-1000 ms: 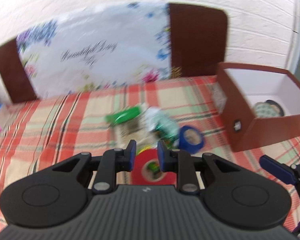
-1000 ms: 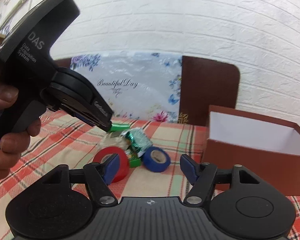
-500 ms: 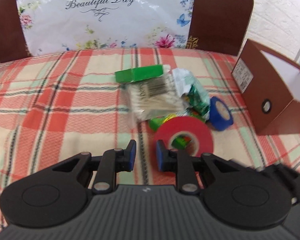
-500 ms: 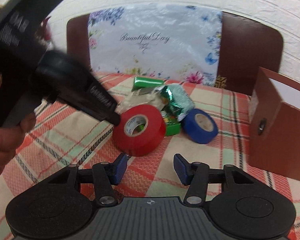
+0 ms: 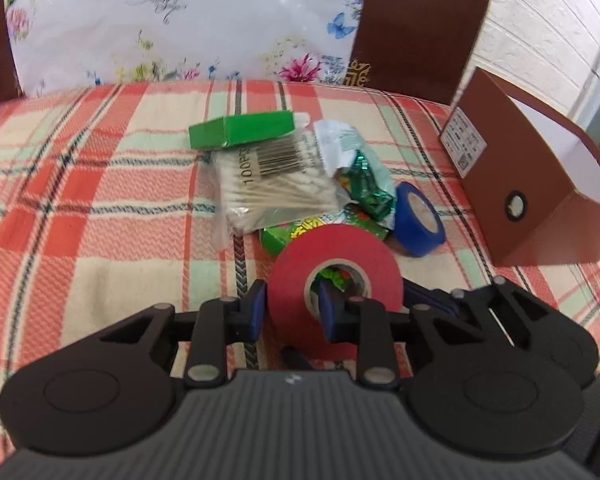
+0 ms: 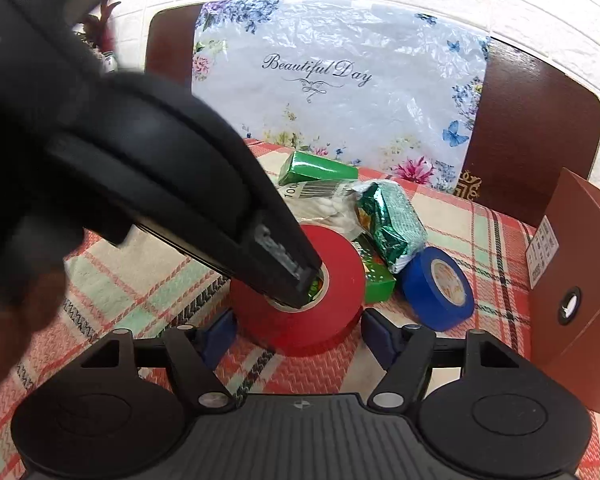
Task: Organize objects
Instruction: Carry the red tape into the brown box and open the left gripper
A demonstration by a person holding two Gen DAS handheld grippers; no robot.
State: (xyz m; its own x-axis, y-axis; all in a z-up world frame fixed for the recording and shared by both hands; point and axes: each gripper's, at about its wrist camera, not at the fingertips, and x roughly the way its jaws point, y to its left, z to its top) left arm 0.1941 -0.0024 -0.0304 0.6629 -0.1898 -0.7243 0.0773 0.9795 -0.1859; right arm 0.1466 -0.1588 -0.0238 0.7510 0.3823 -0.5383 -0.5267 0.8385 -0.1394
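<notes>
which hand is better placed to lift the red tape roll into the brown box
Left. The left tongs already straddle the red tape roll wall, one finger in its core. The right tongs hang open before it, nearer the brown box.

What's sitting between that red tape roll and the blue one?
A green snack packet lies between the red tape and blue tape, clearest in the right wrist view.

A plaid tablecloth (image 5: 100,208) is covering the surface; a red tape roll (image 5: 334,280), blue tape roll (image 5: 418,220), green box (image 5: 244,130), cotton-swab packet (image 5: 276,188) and brown box (image 5: 512,184) are lying on it.
</notes>
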